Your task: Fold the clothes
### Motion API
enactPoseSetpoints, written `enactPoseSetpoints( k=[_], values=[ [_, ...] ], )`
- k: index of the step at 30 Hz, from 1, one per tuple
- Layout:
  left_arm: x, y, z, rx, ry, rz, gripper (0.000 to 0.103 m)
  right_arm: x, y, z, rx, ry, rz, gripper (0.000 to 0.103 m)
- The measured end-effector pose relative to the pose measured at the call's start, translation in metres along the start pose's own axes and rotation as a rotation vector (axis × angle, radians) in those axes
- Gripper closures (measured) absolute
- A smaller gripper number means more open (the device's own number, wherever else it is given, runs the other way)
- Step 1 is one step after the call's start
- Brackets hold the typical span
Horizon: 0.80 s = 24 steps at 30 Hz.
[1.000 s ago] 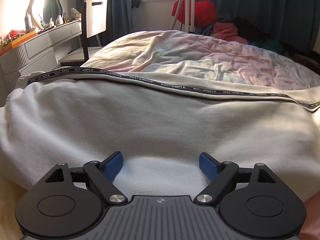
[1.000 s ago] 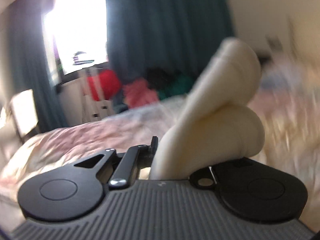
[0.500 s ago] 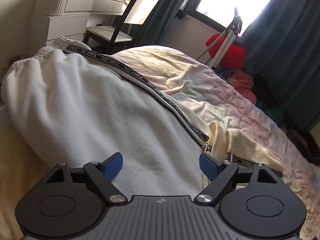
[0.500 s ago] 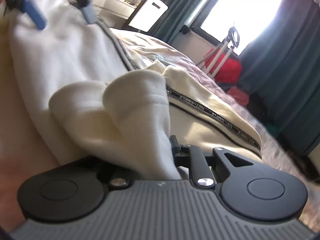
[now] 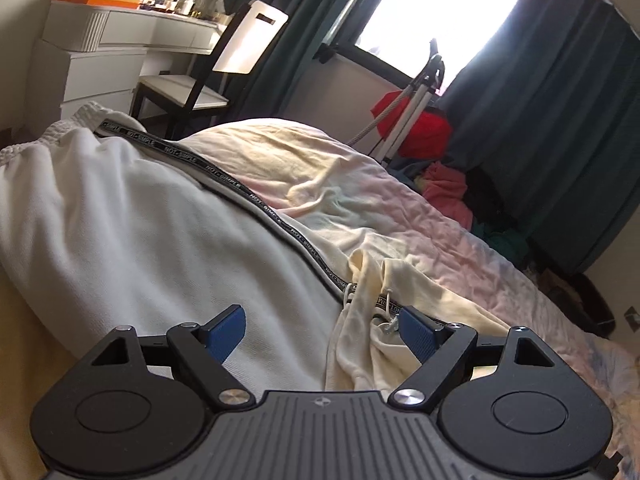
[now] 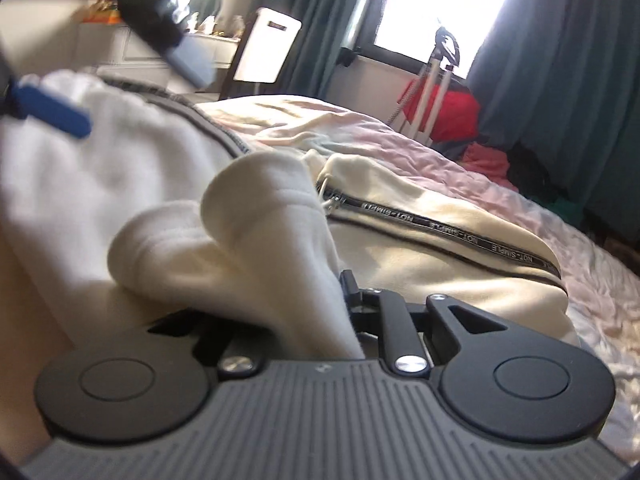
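Cream sweatpants with a black "NOT-SIMPLE" side stripe lie spread on a bed, directly ahead of and beneath both claws. The right claw is clamped on a bunched fold of the trouser fabric, which bulges up in front of it and hides one finger. The left claw hangs spread wide and empty, low over the cloth, its blue pads either side of a rumpled hem and drawstring just ahead.

Judging from the frames, the thick wad in the right claw could slip free or drag the rest of the garment askew if pulled across without the left claw pinning or gripping the other edge. The loose drawstring near the left claw's right-hand pad could also snag.

Both claws point forward along the bed toward a window and dark curtains, tilted slightly downward; the left claw shows blurred at the upper left of the right wrist view.
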State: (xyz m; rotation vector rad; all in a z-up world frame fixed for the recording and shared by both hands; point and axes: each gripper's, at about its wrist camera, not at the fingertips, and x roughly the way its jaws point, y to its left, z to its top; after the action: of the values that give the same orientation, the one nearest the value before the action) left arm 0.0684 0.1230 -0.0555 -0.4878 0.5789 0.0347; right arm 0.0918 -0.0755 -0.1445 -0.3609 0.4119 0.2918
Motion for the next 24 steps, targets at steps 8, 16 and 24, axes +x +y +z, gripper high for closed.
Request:
enactPoseSetpoints(
  k=[8, 16, 24],
  values=[
    [0.019, -0.003, -0.008, 0.008, 0.095, -0.130, 0.017, -0.026, -0.019, 0.009, 0.120, 0.056, 0.199, 0.024],
    [0.041, -0.012, -0.030, 0.085, 0.256, -0.189, 0.017, -0.086, -0.061, 0.015, 0.236, 0.134, 0.346, 0.023],
    [0.056, -0.024, -0.045, 0.211, 0.235, -0.090, 0.035, -0.085, -0.125, 0.000, 0.419, 0.091, 0.028, 0.023]
  ],
)
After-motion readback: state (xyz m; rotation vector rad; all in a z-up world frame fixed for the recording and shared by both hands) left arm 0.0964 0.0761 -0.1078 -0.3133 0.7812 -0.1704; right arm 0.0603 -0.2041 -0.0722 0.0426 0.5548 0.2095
